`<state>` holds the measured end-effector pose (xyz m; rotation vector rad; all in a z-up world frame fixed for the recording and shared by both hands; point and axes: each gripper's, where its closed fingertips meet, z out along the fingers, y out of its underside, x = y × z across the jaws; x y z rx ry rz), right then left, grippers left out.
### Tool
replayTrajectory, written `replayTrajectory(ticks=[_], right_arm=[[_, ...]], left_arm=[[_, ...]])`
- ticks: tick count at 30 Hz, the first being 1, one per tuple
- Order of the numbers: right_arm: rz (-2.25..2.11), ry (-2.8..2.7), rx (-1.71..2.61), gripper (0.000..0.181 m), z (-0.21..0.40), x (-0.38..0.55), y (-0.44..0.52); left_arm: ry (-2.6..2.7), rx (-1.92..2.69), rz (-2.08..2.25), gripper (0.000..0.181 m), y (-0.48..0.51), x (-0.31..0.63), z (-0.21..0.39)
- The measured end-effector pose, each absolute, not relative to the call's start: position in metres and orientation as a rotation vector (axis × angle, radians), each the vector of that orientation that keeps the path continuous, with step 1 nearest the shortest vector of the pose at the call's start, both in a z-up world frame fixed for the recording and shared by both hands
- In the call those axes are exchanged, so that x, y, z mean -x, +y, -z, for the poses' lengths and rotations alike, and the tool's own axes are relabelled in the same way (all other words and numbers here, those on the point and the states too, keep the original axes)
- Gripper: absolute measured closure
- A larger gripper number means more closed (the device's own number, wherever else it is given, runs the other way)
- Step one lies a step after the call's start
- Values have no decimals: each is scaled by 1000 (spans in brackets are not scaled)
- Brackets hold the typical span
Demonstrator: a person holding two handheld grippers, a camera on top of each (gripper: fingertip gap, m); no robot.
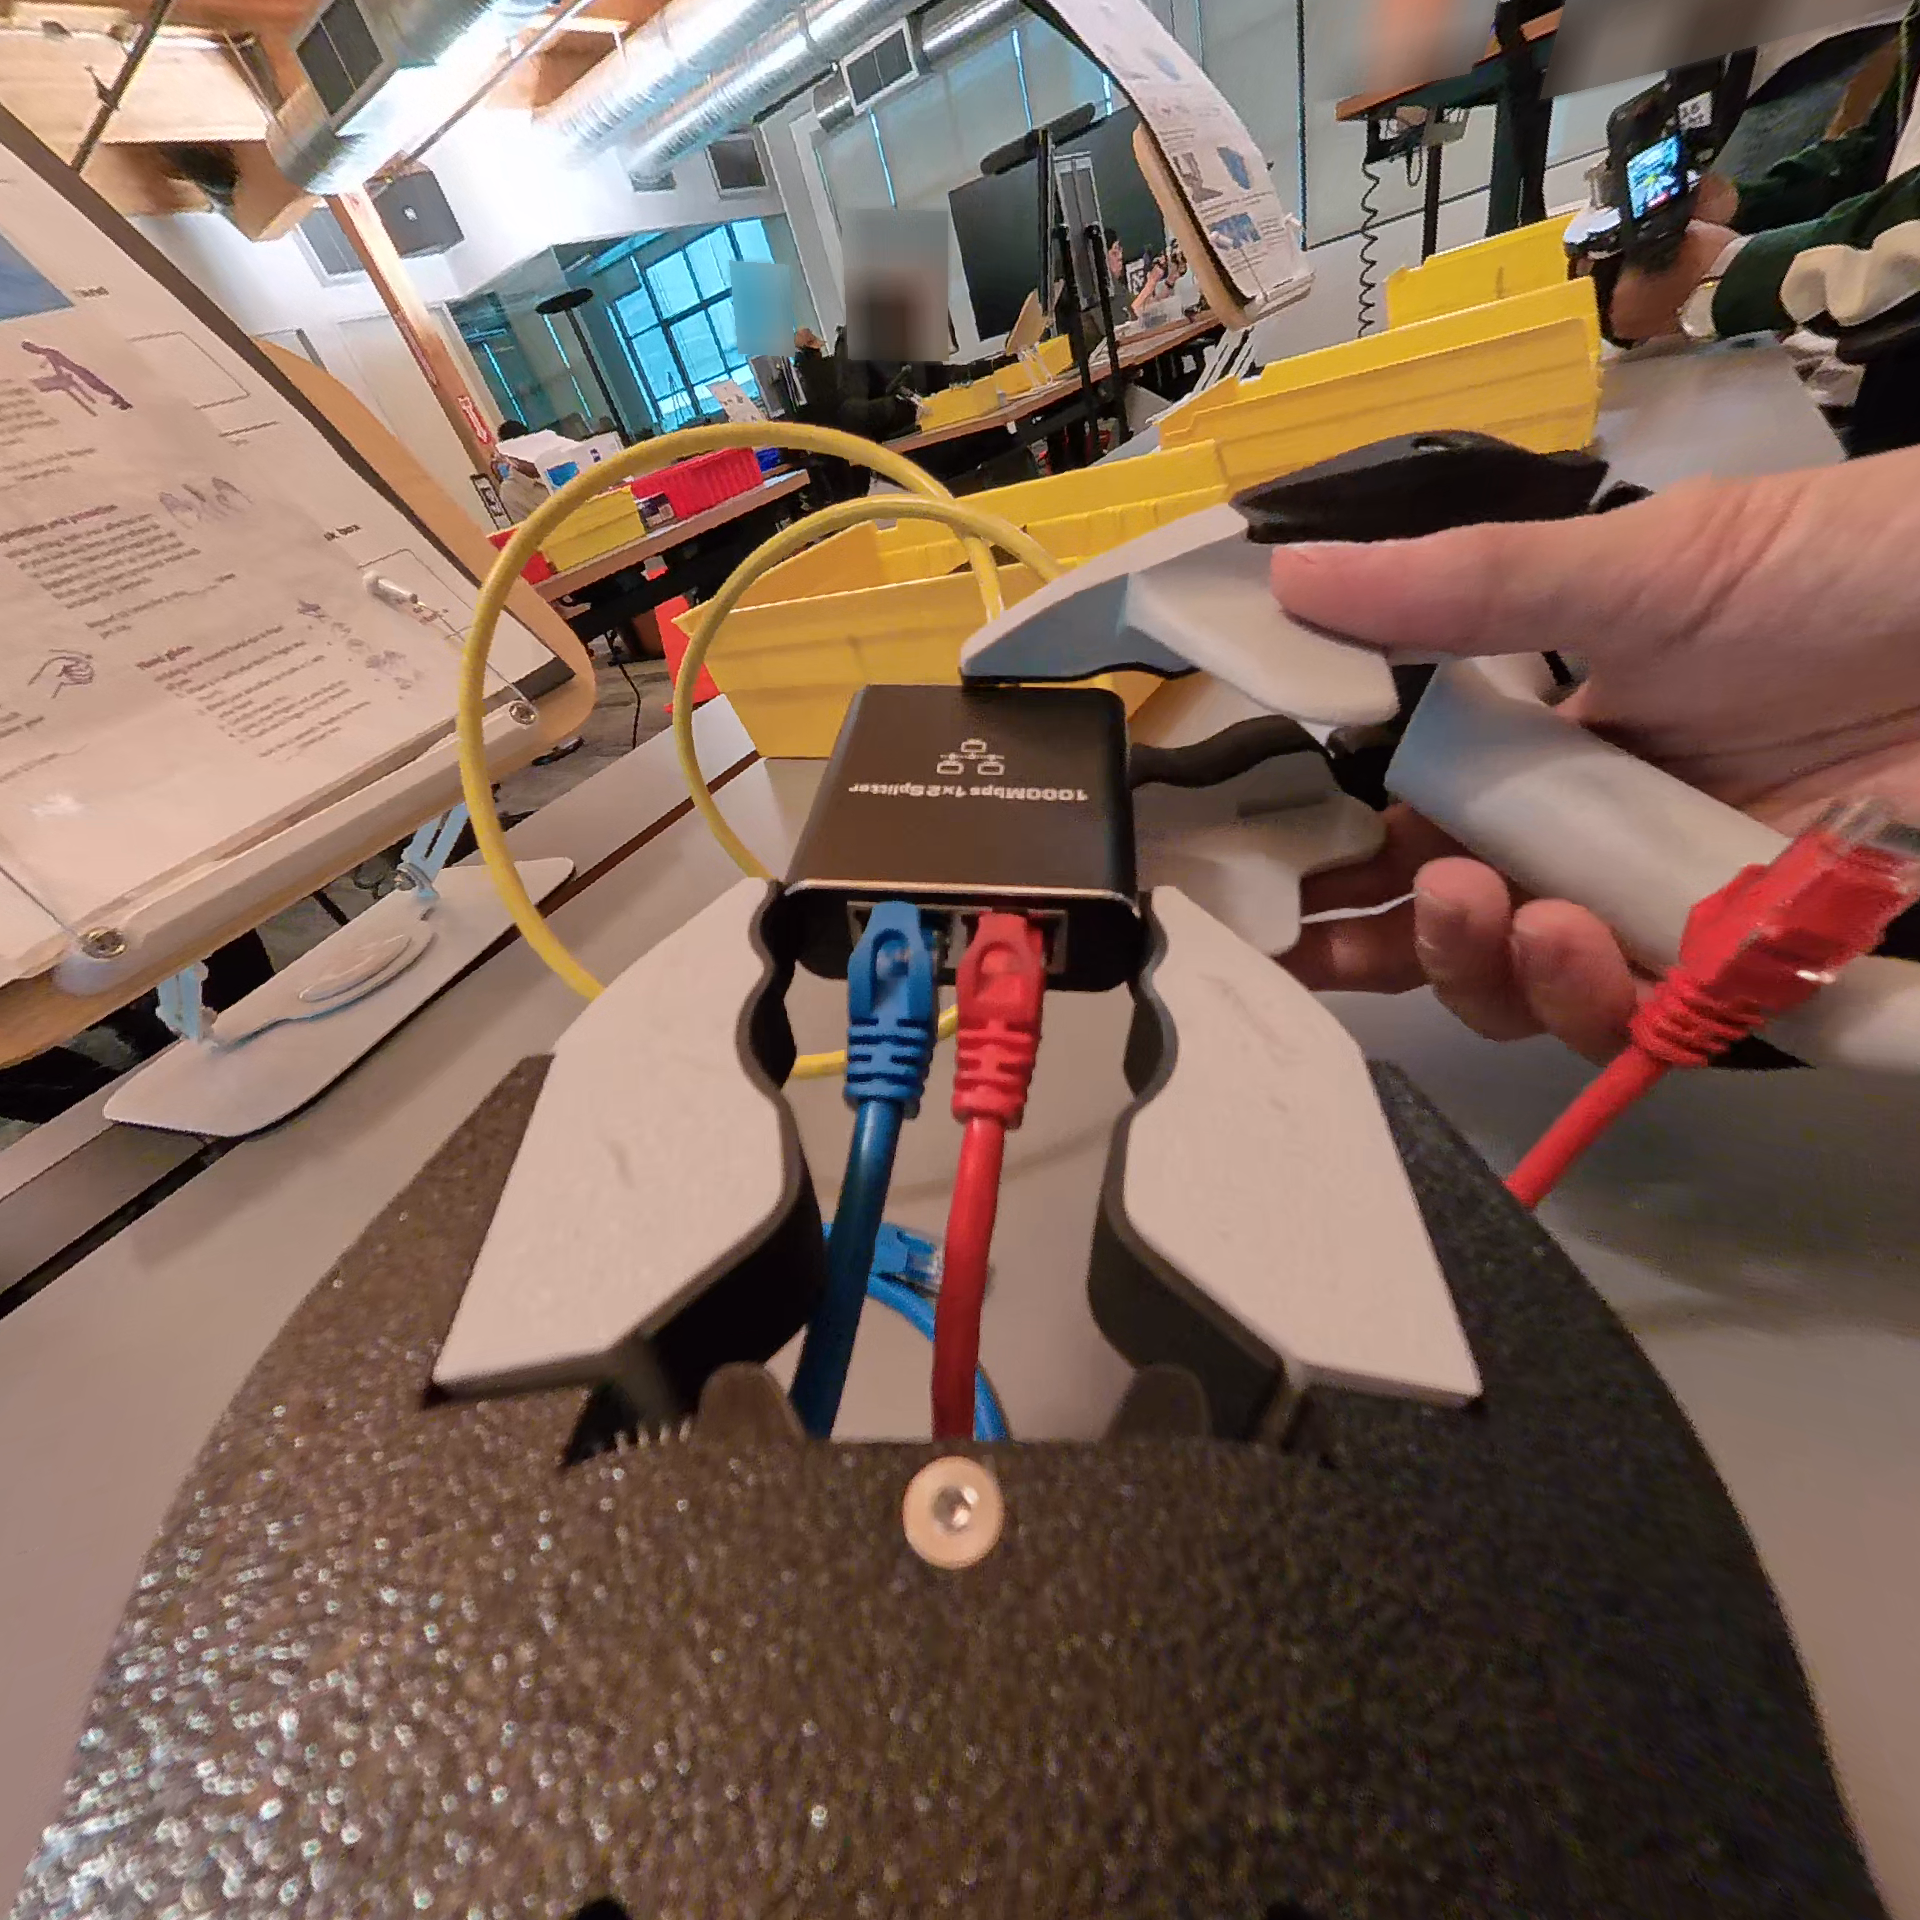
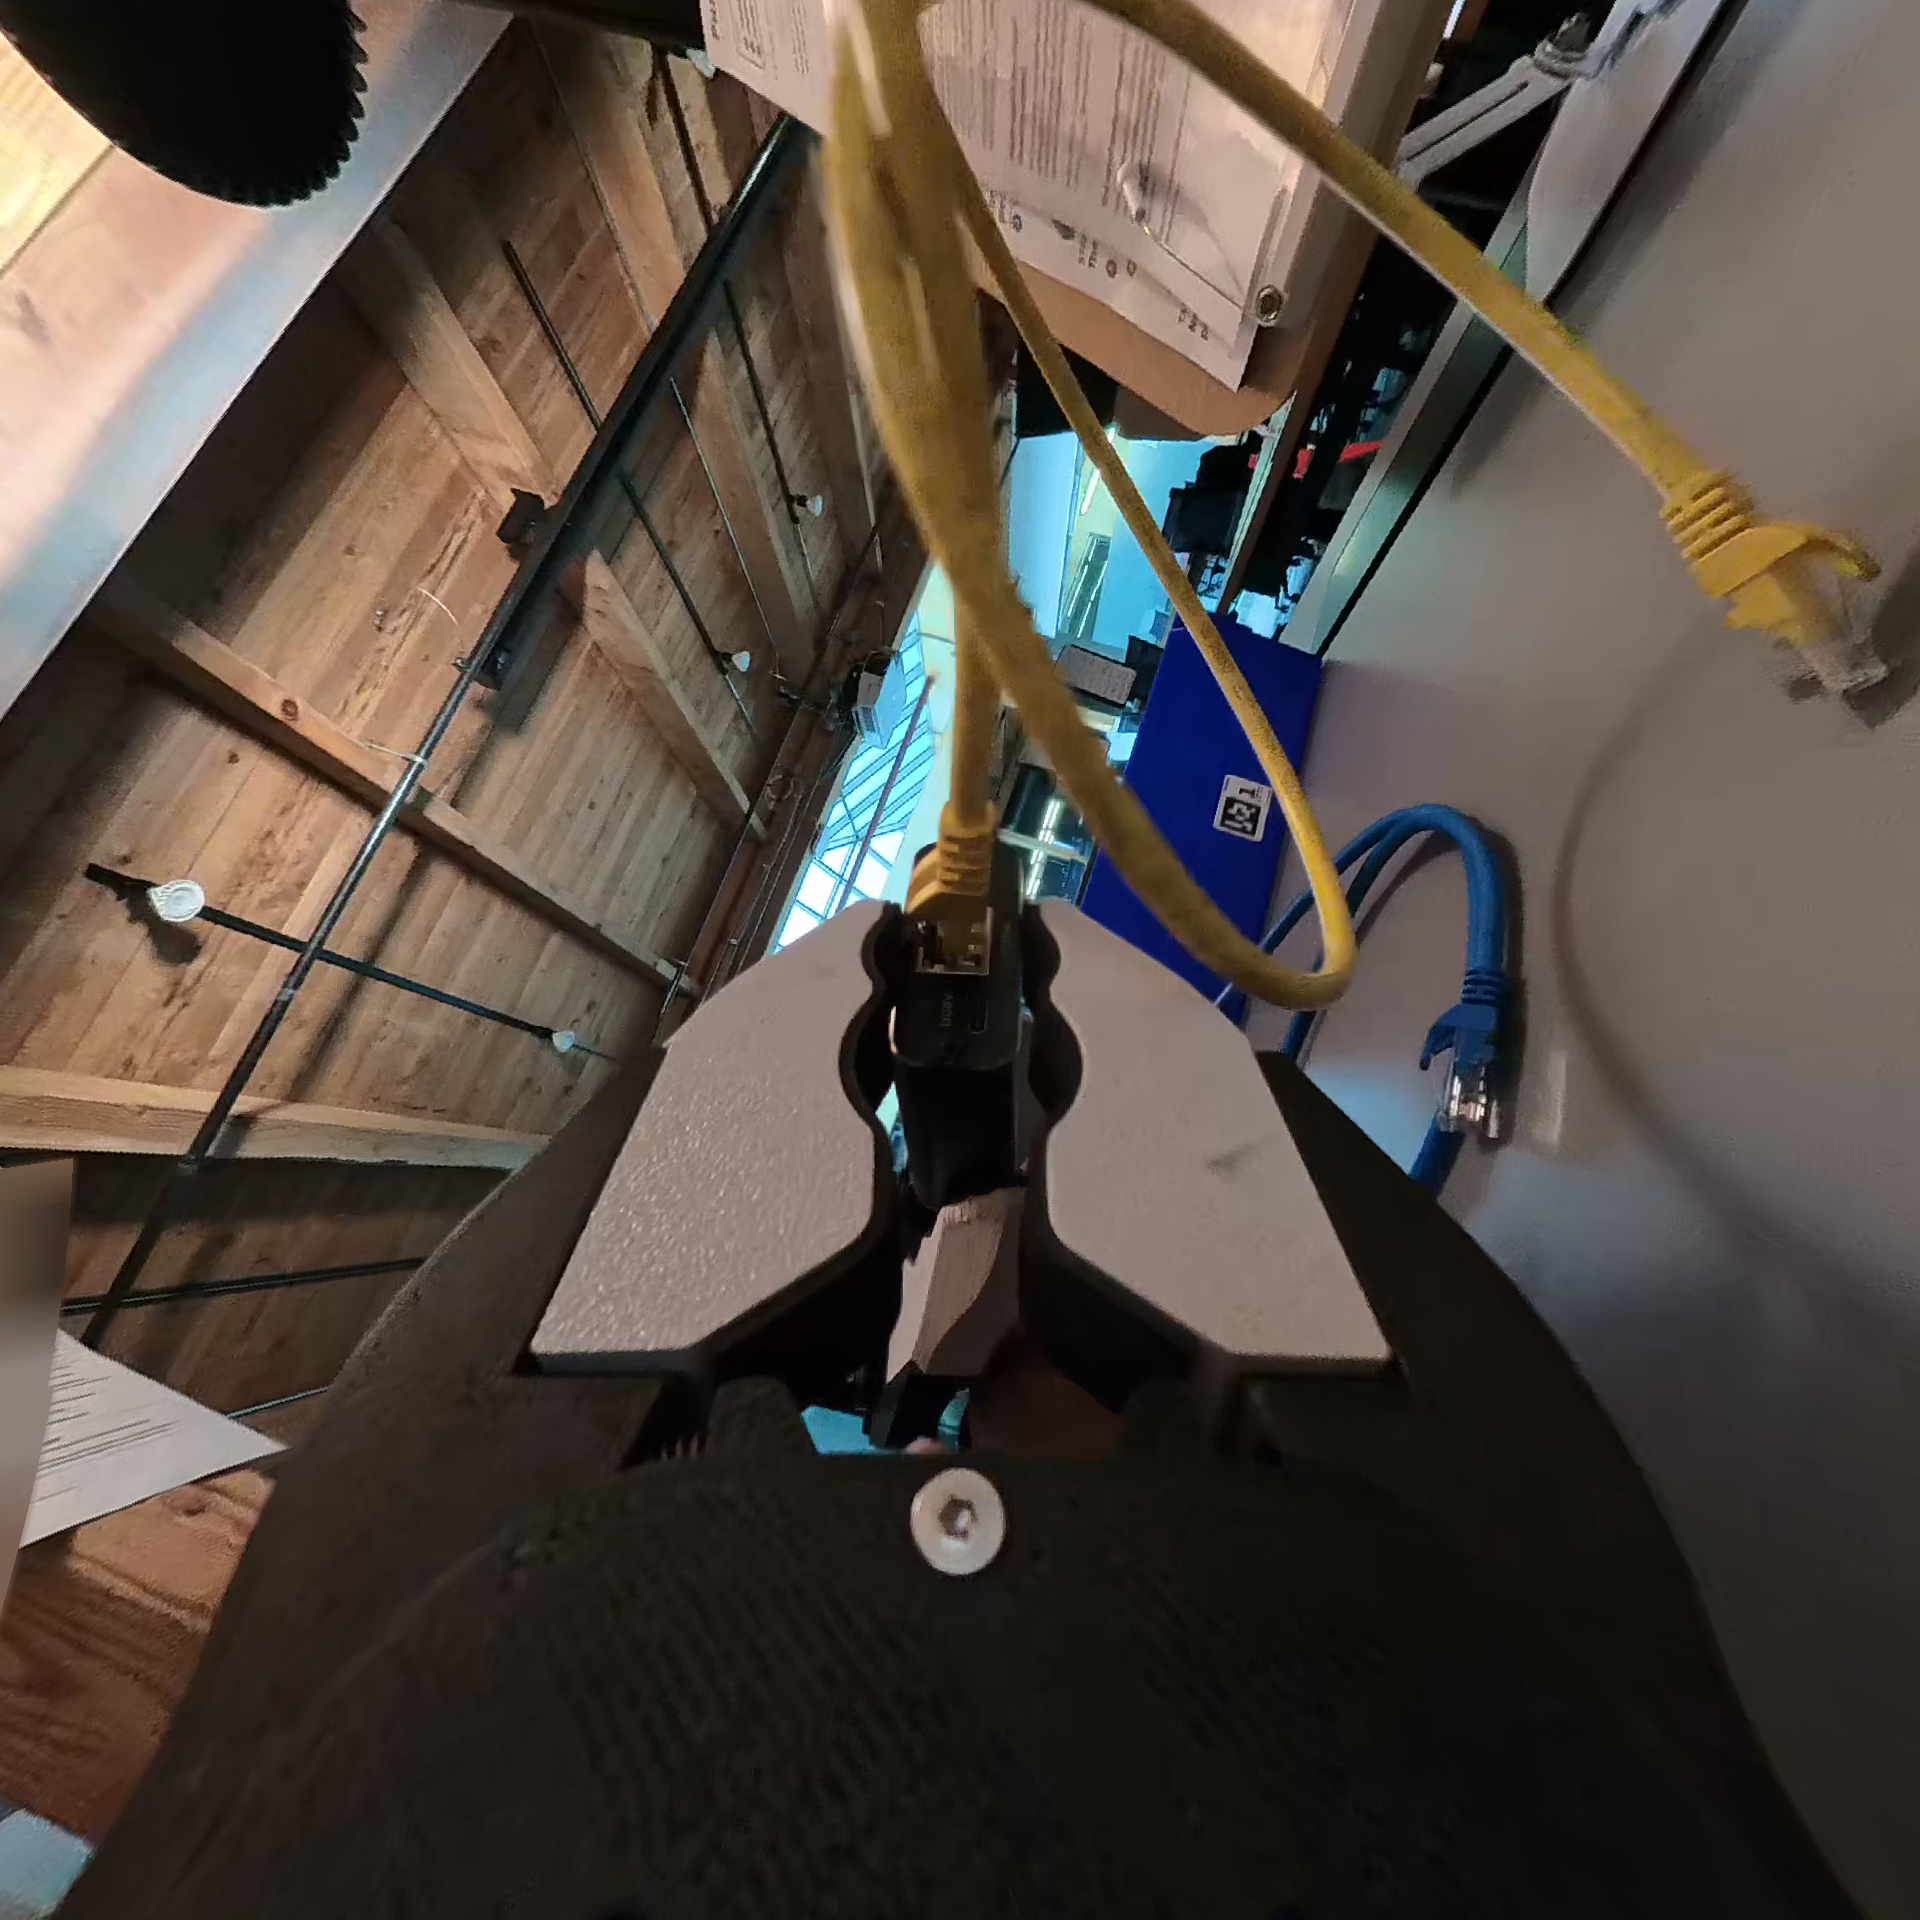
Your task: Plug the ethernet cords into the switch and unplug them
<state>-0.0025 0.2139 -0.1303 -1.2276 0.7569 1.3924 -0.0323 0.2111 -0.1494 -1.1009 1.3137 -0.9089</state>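
Note:
A black switch (image 1: 977, 790) is held above the grey table (image 1: 1714, 1351). My left gripper (image 1: 961, 935) is shut on its near end, one finger on each side. A blue plug (image 1: 888, 997) and a red plug (image 1: 997, 1008) sit in its two near ports. My right gripper (image 1: 1101, 717), held by a hand, clamps the far end from the right. In the right wrist view my right gripper (image 2: 956, 935) is shut on the switch (image 2: 951, 1029), and a yellow plug (image 2: 961, 852) sits in the far port. The yellow cord (image 1: 488, 665) loops up behind the switch.
The yellow cord's free plug (image 2: 1756, 582), a free blue plug (image 2: 1465, 1070) and a free red plug (image 1: 1808, 914) are loose by the table. A tilted document stand (image 1: 208, 582) is at left, yellow bins (image 1: 1351, 468) behind. A blue box (image 2: 1205, 790) lies beyond.

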Motion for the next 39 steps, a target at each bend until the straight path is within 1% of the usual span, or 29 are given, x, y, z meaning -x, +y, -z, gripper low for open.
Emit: replayTrajectory(ticks=[12, 13, 14, 21, 25, 27, 39], right_arm=[[-1364, 868, 1171, 161, 139, -9, 212], [-1361, 886, 1157, 163, 139, -11, 212], [-1359, 894, 1131, 168, 138, -14, 211], [-1404, 857, 1149, 167, 137, -11, 213], [-1389, 883, 1144, 164, 138, -14, 214], [-1381, 893, 1142, 168, 139, -15, 213], [-1356, 890, 1146, 167, 142, -18, 213]], left_arm=[[1328, 1181, 831, 120, 209, 24, 157], [1325, 1195, 829, 120, 209, 23, 158], [1313, 1217, 822, 120, 211, 22, 160], [1280, 1234, 852, 120, 213, 23, 159], [1311, 1200, 789, 120, 210, 21, 160], [1318, 1193, 761, 120, 209, 20, 161], [1270, 1266, 712, 120, 212, 17, 164]])
